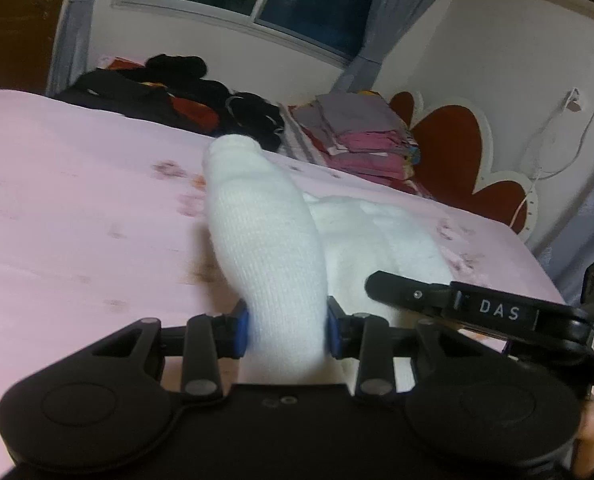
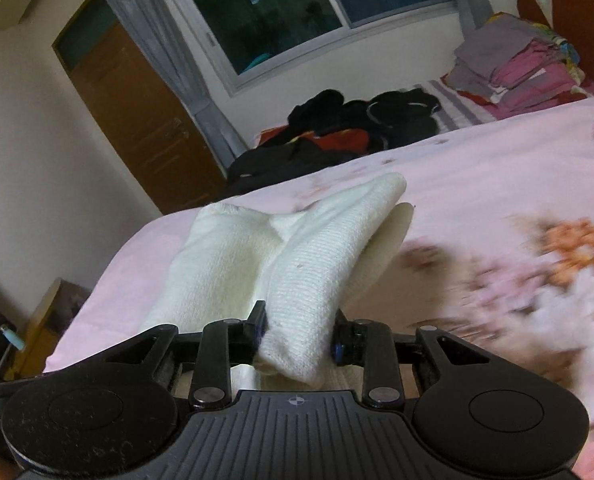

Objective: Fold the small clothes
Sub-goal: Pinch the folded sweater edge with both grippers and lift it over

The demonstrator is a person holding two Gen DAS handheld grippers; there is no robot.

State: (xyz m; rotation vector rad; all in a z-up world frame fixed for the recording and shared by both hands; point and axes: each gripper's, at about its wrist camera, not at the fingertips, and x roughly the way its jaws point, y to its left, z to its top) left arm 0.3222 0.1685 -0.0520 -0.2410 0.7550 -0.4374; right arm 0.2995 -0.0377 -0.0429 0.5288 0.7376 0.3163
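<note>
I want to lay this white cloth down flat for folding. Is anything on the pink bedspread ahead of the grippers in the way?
Nothing visible. The left gripper and right gripper are each shut on the white cloth, and the pink bedspread ahead is bare. The dark clothes and the folded stack lie farther back.

The right gripper [image 2: 297, 336] pinched a white ribbed knit sock [image 2: 321, 256] between its blue pads, held above a pink floral bedsheet [image 2: 477, 168]; dark clothes [image 2: 337, 132] lay beyond.
</note>
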